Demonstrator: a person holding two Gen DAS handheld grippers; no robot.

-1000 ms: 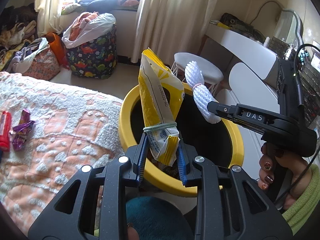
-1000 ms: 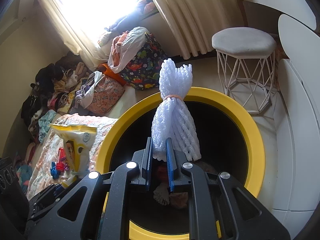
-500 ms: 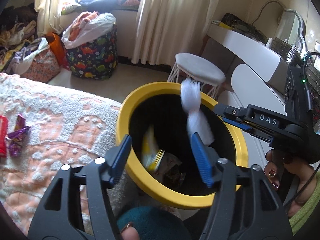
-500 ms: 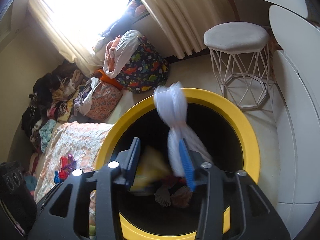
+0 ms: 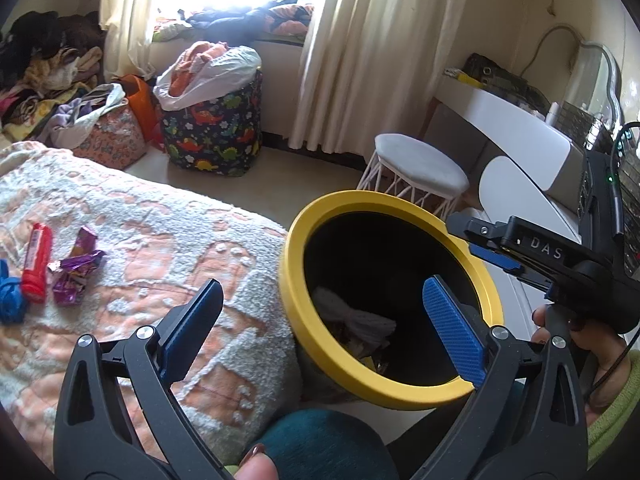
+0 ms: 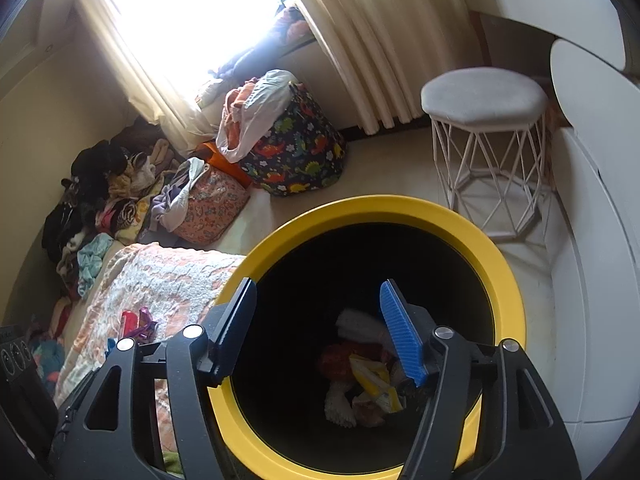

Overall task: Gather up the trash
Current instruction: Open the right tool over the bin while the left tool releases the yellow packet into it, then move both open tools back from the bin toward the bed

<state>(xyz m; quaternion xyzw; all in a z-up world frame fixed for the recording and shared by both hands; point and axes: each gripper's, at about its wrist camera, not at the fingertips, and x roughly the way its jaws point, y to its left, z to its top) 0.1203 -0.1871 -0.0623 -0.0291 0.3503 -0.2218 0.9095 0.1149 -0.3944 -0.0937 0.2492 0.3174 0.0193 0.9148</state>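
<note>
A yellow-rimmed black bin (image 5: 298,322) (image 6: 504,276) stands beside the bed. My left gripper (image 5: 320,324) hovers over its near rim, jaws opening wide, with nothing between them. My right gripper (image 6: 316,324) hangs above the bin mouth, jaws opening, also empty; it shows in the left wrist view as a black gripper (image 5: 486,246). At the bottom of the bin lie the white foam net (image 5: 354,314) (image 6: 356,322) and the yellow snack bag (image 6: 374,380) among other trash. On the bed blanket (image 5: 152,240) lie a red wrapper (image 5: 37,262), a purple wrapper (image 5: 76,270) and a blue piece (image 5: 10,298).
A white stool (image 5: 420,168) (image 6: 486,100) stands behind the bin, with a white desk (image 5: 516,136) to the right. A dinosaur-print hamper (image 5: 216,128) (image 6: 296,148) and piles of clothes (image 6: 100,184) sit by the curtained window. A hand (image 5: 580,338) holds the right gripper.
Both grippers opened. The yellow snack bag fell from the left one and the white foam net from the right one, and both now lie in the bin.
</note>
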